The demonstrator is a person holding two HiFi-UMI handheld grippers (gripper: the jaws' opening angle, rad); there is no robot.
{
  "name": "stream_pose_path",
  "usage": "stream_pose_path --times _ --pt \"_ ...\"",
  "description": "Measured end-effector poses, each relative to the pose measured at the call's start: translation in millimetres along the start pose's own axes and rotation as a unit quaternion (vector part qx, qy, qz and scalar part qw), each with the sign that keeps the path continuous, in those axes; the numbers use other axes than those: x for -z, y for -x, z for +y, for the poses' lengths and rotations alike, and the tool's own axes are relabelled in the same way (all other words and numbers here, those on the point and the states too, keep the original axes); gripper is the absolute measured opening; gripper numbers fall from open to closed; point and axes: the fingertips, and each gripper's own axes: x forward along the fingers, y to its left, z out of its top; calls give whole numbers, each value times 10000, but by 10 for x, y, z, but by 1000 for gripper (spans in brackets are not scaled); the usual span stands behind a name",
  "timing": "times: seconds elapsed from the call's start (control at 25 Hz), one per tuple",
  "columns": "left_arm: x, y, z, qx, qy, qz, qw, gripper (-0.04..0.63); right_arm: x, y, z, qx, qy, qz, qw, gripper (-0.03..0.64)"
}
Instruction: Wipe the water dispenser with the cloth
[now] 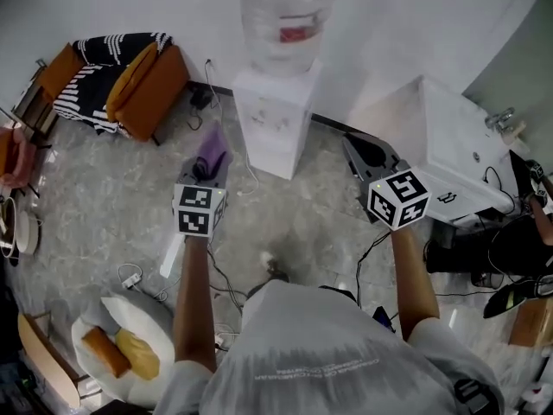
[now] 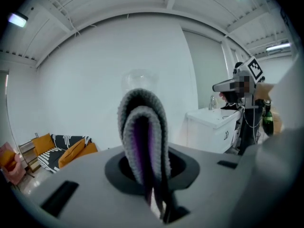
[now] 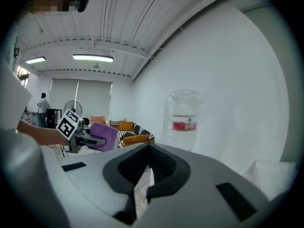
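The white water dispenser (image 1: 272, 119) stands against the wall ahead, with a clear bottle (image 1: 285, 15) on top. My left gripper (image 1: 210, 164) is shut on a folded purple cloth (image 1: 212, 150), held just left of the dispenser's base and apart from it. In the left gripper view the cloth (image 2: 142, 137) stands up between the jaws as a grey-edged purple fold, with the bottle (image 2: 137, 82) faint behind it. My right gripper (image 1: 367, 156) hangs to the dispenser's right, shut on nothing. The right gripper view shows the bottle (image 3: 185, 120) ahead and the cloth (image 3: 103, 136) at the left.
An orange sofa with a striped blanket (image 1: 130, 80) sits at the back left. To the right stands a white sink cabinet (image 1: 441, 154). Cables (image 1: 226, 279) trail over the floor near my feet. A white round seat with orange cushions (image 1: 121, 344) lies at the lower left.
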Motion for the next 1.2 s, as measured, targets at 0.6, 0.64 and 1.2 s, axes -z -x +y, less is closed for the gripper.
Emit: stream_pose_path --times 0.6,0.64,1.2 --pt "236 18 76 316 164 139 9993 60 270 -23 189 422 95 468 9980 14" --pt "231 -17 87 360 140 146 9991 60 287 -33 187 471 83 501 9976 14" --pt "459 -1751 1213 954 224 296 9947 60 456 -1191 -251 1776 -541 689 9802 14"
